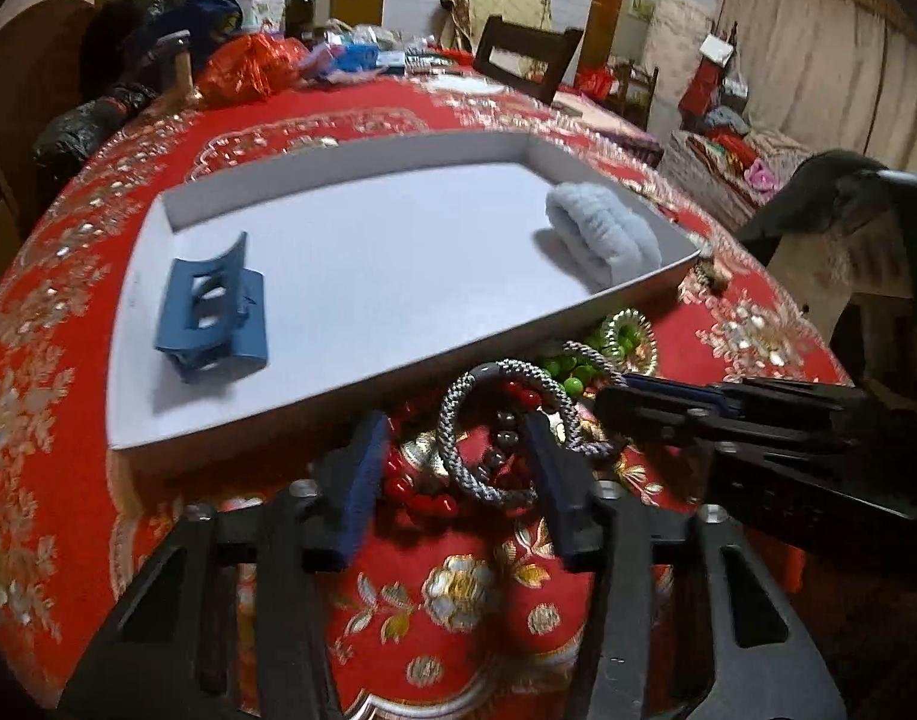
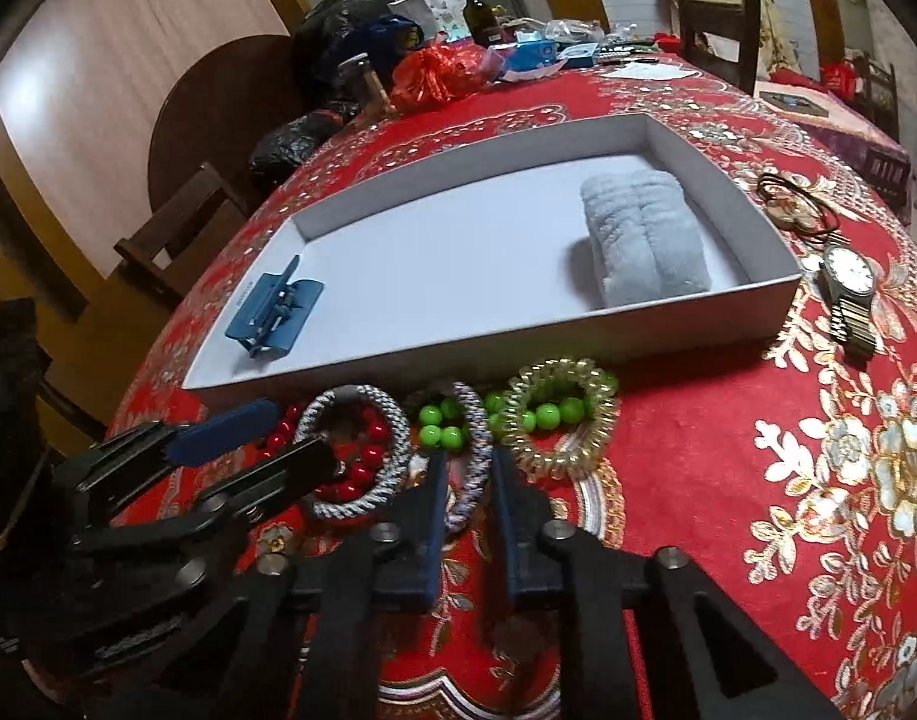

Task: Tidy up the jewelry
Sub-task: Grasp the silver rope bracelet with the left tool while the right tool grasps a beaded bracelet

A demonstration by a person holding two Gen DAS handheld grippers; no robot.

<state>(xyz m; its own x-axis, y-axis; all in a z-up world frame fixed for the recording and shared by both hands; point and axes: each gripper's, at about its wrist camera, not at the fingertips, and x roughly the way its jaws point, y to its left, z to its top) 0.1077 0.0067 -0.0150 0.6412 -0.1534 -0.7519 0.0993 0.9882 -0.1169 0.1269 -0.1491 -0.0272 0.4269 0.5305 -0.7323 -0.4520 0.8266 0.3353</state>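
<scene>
— What do you have on the table (image 2: 728,450) now?

— A red brocade cloth with gold and silver flowers, and on it a shallow white cardboard tray (image 2: 518,354). Inside I count two things: one blue plastic claw clip (image 2: 272,315) near the left end, and one pale blue fluffy scrunchie (image 2: 641,240) at the right end. The small print on the clip I cannot read.

— And the jewelry?

— It lies just in front of the tray: two grey braided cord bracelets, one red bead bracelet (image 2: 362,456), one green bead bracelet (image 2: 452,426), one clear coiled hair tie (image 2: 560,420). One metal wristwatch (image 2: 851,288) lies to the right.

— Your tongs?

— My right tongs (image 2: 467,480) are closed on the second braided bracelet (image 2: 476,450). My left tongs (image 1: 458,450) stand partly open around the first braided bracelet (image 1: 488,432); whether the pads press it I cannot tell.
</scene>
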